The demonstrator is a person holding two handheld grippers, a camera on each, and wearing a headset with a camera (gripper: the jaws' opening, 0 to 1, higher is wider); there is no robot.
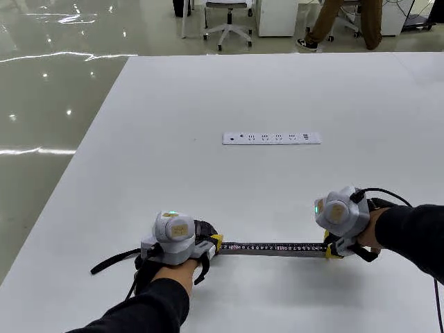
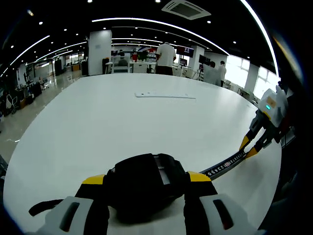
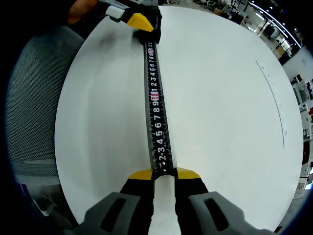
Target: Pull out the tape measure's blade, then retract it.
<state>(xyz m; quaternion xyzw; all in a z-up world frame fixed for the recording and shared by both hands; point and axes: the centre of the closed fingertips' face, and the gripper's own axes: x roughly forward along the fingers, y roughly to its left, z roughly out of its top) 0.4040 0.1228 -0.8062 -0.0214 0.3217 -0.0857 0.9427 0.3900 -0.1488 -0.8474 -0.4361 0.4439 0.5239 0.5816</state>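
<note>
The black tape measure case (image 2: 145, 183) rests on the white table, clamped between the yellow-tipped fingers of my left gripper (image 2: 145, 180), which is also at the lower left of the head view (image 1: 211, 244). Its dark numbered blade (image 1: 272, 247) (image 3: 155, 112) runs out flat to the right. My right gripper (image 3: 164, 173) (image 1: 329, 248) is shut on the blade's end hook. In the left gripper view the blade (image 2: 226, 164) leads to the right gripper (image 2: 250, 148). A black wrist strap (image 1: 111, 261) trails left of the case.
A white power strip (image 1: 271, 138) lies flat further back on the white table (image 1: 208, 104). The table's left edge drops to a shiny floor. An office chair (image 1: 228, 21) and a standing person's legs (image 1: 347, 21) are beyond the far edge.
</note>
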